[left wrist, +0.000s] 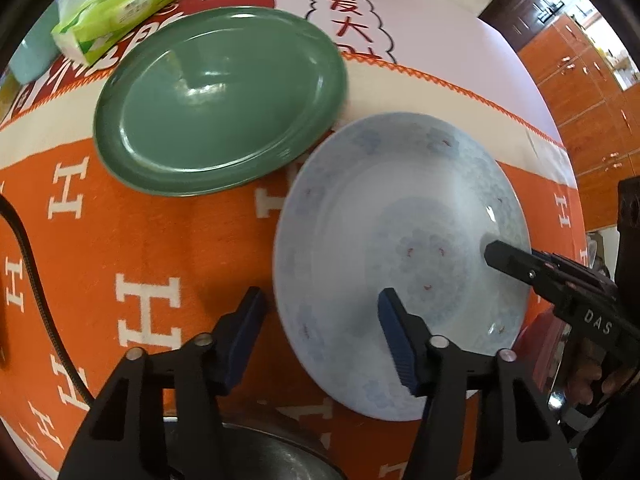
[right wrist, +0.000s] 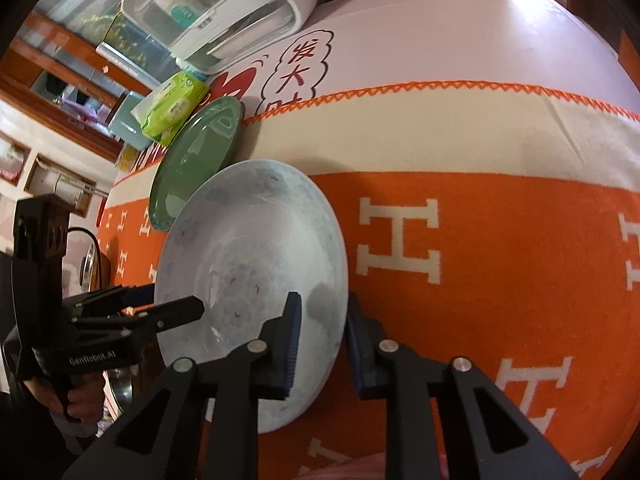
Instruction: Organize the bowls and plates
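A dark metal bowl (left wrist: 276, 452) was cut off by the bottom edge behind the left gripper (left wrist: 320, 336). The pale plate (right wrist: 248, 280) looked blurred, its pattern unreadable.
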A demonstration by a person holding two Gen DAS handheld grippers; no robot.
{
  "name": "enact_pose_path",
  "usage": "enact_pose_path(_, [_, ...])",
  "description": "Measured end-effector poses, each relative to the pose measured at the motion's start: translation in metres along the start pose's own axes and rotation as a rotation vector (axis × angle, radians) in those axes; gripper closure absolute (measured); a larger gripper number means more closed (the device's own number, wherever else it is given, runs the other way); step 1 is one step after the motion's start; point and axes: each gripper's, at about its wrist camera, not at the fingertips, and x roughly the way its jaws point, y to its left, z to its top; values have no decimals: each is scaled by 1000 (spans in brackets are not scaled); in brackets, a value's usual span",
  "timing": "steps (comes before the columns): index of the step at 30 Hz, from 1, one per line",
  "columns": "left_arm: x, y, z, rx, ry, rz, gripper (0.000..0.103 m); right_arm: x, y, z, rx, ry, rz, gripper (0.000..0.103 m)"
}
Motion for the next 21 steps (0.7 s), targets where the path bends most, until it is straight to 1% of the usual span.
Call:
enact_pose_path(4, [7, -21, 0, 48, -9, 24, 50, 0, -3, -1, 26, -3, 16, 87])
enact_pose_path(5, [8, -24, -1, 54, -12, 40, 50, 0, -4, -1, 31, -5, 17, 87])
enact_pose_path(6, [8, -28, -1, 53, -19, 48, 49, 0, -4, -1, 35, -6, 19, 87])
enact_pose_path(8, [8, -30, -1, 43, -21, 41, 49, 0, -4, -1, 41, -8, 23, 87])
enact_pose_path(11, [7, -32, 1, 40, -24, 42, 52, 1, -4, -2, 42, -9, 24, 87])
enact_pose_path(17, [7, -24, 1, 20, -21, 36, 62, 0, -5, -2, 50, -9, 21, 87])
enact_pose_path(21, [4, -16, 0, -8, -24, 33, 71, -1, -7, -4, 70, 0, 27, 87])
